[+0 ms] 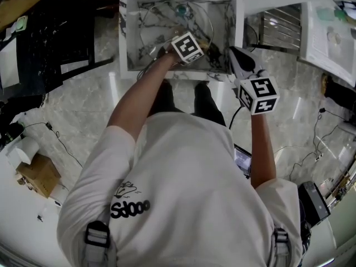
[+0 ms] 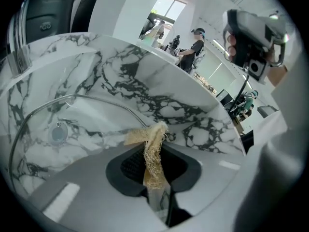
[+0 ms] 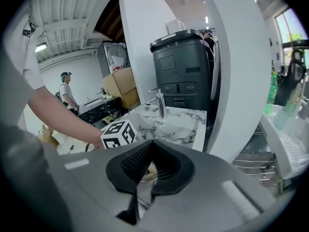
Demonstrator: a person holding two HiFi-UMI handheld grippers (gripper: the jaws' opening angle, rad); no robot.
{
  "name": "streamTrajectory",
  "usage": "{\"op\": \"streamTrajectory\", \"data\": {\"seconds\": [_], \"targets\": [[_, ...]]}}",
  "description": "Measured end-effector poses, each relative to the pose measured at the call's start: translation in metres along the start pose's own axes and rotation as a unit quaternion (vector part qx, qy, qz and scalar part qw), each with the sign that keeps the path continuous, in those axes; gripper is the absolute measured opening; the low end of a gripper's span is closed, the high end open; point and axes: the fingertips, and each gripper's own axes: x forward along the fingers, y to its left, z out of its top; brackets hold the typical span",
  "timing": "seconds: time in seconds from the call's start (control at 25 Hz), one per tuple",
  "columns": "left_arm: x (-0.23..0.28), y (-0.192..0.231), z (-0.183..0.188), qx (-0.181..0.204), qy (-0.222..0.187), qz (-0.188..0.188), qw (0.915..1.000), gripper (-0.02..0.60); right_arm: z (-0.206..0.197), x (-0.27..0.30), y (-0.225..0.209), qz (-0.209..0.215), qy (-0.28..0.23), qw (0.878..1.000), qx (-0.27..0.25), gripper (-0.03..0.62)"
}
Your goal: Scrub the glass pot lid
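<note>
- The left hand-held gripper [image 2: 157, 149] is reaching down into the marble sink [image 1: 129, 38], with its marker cube [image 1: 186, 47] facing up toward the head camera.
- Its jaws are clenching a strip of tan loofah scrubber [image 2: 145, 135]. The fibrous strip is running up between the two black pads and folding over to the left just past their tips.
- The glass pot lid [image 2: 72, 129] is lying inside the sink, just ahead of and to the left of this hand-held gripper. Its thin metal rim is arcing across the basin, and the marble veining is showing through the glass.
- The folded end of the loofah is sitting right at the lid's near rim. Whether the two are actually touching cannot be told.
- The right hand-held gripper [image 3: 152, 144] is hovering outside the basin, over the sink's front right corner, to the right of the left one and well apart from the lid.
- Its jaws are pressing together at the tips and grasping nothing.
- Ahead of the right hand-held gripper, the left one's marker cube, a chrome faucet [image 3: 160, 103] on the marble surface and a dark grey appliance [image 3: 186, 76] behind it are showing.
</note>
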Motion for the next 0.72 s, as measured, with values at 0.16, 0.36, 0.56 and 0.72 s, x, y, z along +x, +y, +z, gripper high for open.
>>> {"op": "streamTrajectory", "data": {"seconds": [0.16, 0.36, 0.56, 0.72], "targets": [[0.001, 0.025, 0.023, 0.001, -0.032, 0.044, 0.9985, 0.058, -0.006, -0.006, -0.007, -0.014, 0.000, 1.000, 0.014, 0.003], [0.007, 0.062, 0.040, 0.017, -0.052, 0.122, 0.9910, 0.057, -0.008, -0.013, -0.019, -0.029, 0.001, 0.999, 0.024, 0.003], [-0.002, 0.101, 0.036, 0.022, -0.044, 0.199, 0.9788, 0.058, -0.006, -0.012, -0.028, -0.034, 0.003, 0.999, 0.027, 0.003], [-0.020, 0.126, 0.036, 0.020, -0.045, 0.241, 0.9693, 0.058, -0.001, -0.005, -0.028, -0.026, 0.005, 0.999, 0.024, 0.003]]}}
